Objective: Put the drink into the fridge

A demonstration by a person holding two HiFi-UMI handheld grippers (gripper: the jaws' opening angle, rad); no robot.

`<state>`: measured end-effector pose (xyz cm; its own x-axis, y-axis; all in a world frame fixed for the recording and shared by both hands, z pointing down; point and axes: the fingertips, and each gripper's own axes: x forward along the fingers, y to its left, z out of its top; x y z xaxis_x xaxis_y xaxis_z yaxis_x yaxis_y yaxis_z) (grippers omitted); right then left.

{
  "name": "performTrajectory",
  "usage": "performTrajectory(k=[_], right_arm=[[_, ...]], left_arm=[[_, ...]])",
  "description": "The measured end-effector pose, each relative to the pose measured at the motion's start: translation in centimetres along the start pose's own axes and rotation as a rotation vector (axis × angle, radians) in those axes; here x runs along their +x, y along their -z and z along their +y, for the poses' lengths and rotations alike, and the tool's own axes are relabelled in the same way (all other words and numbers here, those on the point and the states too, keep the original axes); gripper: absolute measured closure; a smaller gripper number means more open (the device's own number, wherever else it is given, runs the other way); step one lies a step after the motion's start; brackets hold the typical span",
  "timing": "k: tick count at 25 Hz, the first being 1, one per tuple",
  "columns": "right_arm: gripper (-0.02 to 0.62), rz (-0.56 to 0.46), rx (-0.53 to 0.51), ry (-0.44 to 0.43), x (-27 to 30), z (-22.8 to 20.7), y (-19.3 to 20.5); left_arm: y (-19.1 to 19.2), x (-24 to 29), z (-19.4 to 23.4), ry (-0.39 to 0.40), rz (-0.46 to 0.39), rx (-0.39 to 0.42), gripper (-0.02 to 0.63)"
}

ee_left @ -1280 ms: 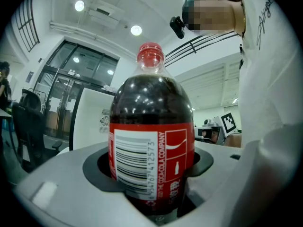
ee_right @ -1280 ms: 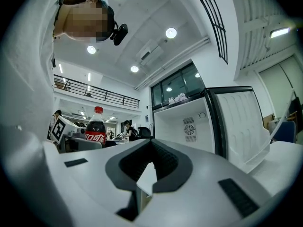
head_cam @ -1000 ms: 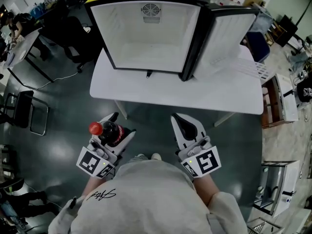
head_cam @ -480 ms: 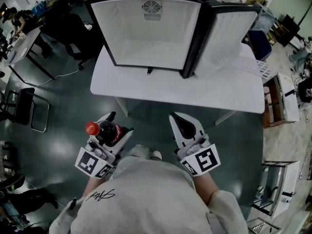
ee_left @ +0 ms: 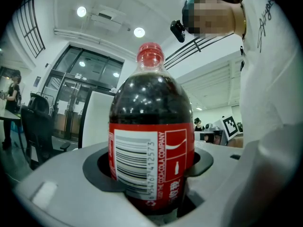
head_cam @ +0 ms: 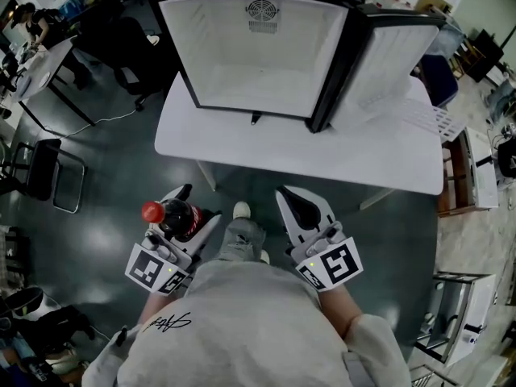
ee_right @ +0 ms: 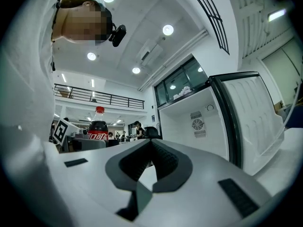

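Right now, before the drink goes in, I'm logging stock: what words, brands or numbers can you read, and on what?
"COCA-COLA COMPANY": sideways on the red label of the bottle, clamped in the left gripper.
"6954767412573": beside the barcode on that label.
Characters low on the label: too blurred.
Script on the person's shirt: illegible.
Fridge: no text visible.

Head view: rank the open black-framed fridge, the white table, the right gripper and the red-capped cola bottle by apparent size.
1. open black-framed fridge, clearly largest.
2. white table: its bare top looks somewhat smaller, the fridge covering part.
3. right gripper.
4. red-capped cola bottle, smallest.
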<state>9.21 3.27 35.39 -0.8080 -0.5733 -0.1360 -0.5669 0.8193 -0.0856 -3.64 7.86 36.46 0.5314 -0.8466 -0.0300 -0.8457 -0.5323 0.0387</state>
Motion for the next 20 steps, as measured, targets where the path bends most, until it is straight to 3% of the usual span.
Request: performTrajectory(k=[20], right_arm=[[0.583,-0.021,-0.048,0.096,4.4,-5.6,-1.7]], left_arm=[[-0.9,6.7,5.5,0.084,0.003,0.007,0.288]])
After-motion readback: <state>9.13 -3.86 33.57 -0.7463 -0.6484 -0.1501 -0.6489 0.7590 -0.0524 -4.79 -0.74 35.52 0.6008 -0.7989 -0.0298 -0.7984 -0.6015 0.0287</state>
